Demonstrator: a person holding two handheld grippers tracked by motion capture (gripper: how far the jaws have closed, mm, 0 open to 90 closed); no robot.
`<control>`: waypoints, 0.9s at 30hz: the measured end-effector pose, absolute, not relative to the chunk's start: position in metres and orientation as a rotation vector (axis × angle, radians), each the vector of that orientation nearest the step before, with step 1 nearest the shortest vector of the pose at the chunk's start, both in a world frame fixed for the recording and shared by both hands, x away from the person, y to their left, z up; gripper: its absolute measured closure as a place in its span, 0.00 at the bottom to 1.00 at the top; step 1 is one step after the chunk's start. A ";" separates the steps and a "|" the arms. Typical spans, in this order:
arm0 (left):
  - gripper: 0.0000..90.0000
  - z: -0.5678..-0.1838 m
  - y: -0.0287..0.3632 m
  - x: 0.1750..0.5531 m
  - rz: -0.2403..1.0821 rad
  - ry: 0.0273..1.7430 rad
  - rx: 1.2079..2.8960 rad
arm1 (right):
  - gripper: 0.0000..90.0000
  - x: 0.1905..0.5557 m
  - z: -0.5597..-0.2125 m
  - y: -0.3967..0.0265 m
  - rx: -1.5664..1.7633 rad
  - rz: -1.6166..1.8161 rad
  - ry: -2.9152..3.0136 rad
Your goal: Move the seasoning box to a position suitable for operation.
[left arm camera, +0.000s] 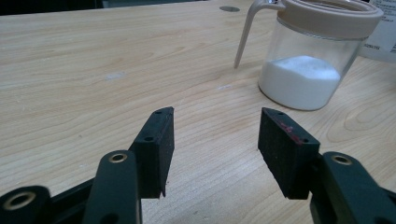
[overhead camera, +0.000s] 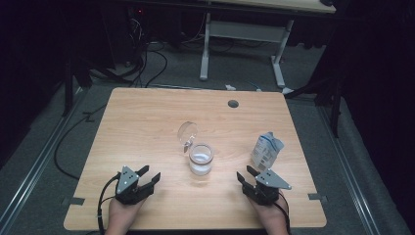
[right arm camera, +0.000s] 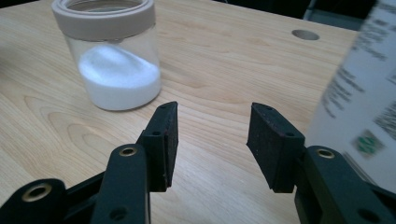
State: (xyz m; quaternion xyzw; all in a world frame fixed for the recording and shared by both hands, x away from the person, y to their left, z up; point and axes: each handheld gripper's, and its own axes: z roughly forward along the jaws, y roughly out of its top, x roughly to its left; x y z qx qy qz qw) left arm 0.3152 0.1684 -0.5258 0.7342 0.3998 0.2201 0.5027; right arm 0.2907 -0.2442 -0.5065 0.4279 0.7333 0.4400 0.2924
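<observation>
Near the counter's [overhead camera: 147, 112] front edge, at about 7 o'clock from its middle, the left gripper [overhead camera: 148, 176] rests low in a hand [overhead camera: 122, 215], its jaws parted with nothing between them. Through the left gripper view, the left gripper [left arm camera: 215, 135] shows bare wood in the gap, and the jar [left arm camera: 308, 56] stands at roughly 1 o'clock from the jaws, well apart from them.

At about 5 o'clock from the counter's middle, the right gripper [overhead camera: 246, 175] sits in the other hand [overhead camera: 274, 220], jaws likewise spread and holding nothing. In the right gripper view, the right gripper [right arm camera: 212, 135] frames only the wooden surface; the jar [right arm camera: 112, 56] lies at 11 o'clock from it, and the carton [right arm camera: 359, 102] rises close by at 2 o'clock, blurred, not touching the jaws.

Seen from the high view, the jar [overhead camera: 201, 159] stands between the two grippers and a little farther out, near the counter's centre. It is clear, with a pale rim, and holds white powder in its lower part. Its lid [overhead camera: 188, 133] stands tipped up at the jar's 11 o'clock, hinged open. The carton [overhead camera: 266, 151], white and blue with its top opened, stands at 3 o'clock from the jar, near the right gripper at its 1 o'clock. A round hole [overhead camera: 233, 104] marks the counter at 12 o'clock.
</observation>
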 end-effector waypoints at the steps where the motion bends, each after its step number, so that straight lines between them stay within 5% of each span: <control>1: 0.51 -0.525 0.168 0.315 0.529 0.970 1.773 | 0.59 0.293 -0.507 -0.242 1.138 1.175 1.963; 15: 0.51 -0.525 0.159 0.319 0.487 0.991 1.783 | 0.62 0.331 -0.504 -0.220 1.137 1.172 1.983; 27: 0.47 -0.513 0.133 0.335 0.502 0.995 1.794 | 0.77 0.334 -0.506 -0.218 1.173 1.177 2.027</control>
